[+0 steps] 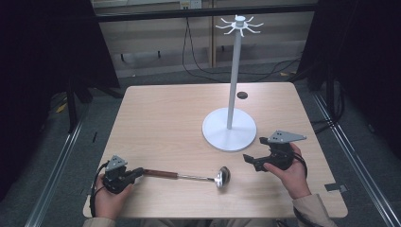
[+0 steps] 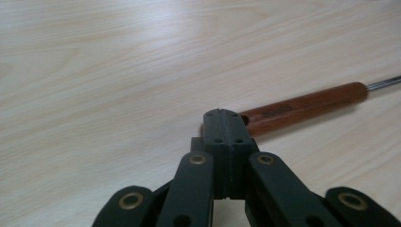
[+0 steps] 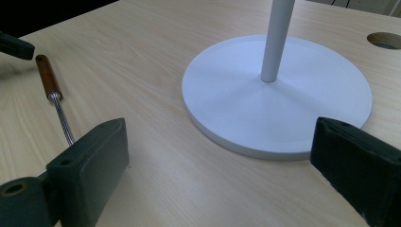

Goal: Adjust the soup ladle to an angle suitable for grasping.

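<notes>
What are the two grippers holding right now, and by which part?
Neither holds anything. The left gripper is closed, its tips beside the end of the ladle's wooden handle, not around it. The right gripper is open near the white stand's base.

The table (image 1: 165, 118) has a smooth, matt, pale wood-grain surface. The ladle (image 1: 189, 176) combines a glossy reddish-brown wooden handle with a shiny metal shaft and bowl. The stand (image 1: 230, 127) is matt white. Both grippers' jaws are matt black plastic.

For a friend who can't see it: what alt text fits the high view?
A person's left gripper rests at a ladle's wooden handle on a table, while the open right gripper sits beside a white hook stand.
</notes>
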`<action>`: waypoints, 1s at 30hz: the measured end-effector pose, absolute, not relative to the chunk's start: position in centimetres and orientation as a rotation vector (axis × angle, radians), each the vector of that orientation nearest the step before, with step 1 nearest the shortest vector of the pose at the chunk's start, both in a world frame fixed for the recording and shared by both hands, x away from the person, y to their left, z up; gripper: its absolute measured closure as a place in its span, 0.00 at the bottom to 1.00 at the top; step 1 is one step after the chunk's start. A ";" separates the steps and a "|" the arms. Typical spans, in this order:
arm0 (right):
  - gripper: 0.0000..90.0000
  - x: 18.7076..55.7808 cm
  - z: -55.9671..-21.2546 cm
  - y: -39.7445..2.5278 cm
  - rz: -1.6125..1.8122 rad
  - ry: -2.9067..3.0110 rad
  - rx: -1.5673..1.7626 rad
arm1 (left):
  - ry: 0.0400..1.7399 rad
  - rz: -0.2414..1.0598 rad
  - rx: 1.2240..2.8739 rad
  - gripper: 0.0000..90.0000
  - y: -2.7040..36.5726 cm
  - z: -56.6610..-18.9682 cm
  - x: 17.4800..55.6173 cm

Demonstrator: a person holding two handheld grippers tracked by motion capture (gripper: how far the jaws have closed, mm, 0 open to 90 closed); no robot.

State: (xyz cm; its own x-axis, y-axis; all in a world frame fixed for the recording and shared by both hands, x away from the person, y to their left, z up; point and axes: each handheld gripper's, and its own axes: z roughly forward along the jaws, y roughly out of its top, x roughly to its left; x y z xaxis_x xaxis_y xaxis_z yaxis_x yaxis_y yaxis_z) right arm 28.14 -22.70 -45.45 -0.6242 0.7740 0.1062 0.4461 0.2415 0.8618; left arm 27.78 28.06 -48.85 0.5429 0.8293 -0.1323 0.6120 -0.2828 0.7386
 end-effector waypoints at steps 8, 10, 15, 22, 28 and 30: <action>0.05 27.8 -45.5 -23.0 1.330 2.168 1.136 | 1.218 0.363 2.005 1.00 29.1 -49.9 29.2; 0.05 27.7 -45.5 -23.1 1.325 2.169 1.145 | 1.217 0.345 2.004 1.00 28.8 -50.1 29.2; 0.05 27.5 -45.5 -23.4 1.324 2.161 1.145 | 1.179 0.321 2.034 1.00 27.8 -50.1 29.3; 0.05 27.4 -45.3 -23.8 1.325 2.146 1.158 | 1.143 0.284 2.053 1.00 25.8 -50.0 28.9; 0.05 27.4 -45.2 -24.0 1.319 2.139 1.159 | 1.137 0.314 2.055 1.00 23.4 -49.7 28.1; 0.05 27.3 -45.1 -24.0 1.320 2.136 1.165 | 1.146 0.326 2.053 1.00 22.8 -49.7 27.8</action>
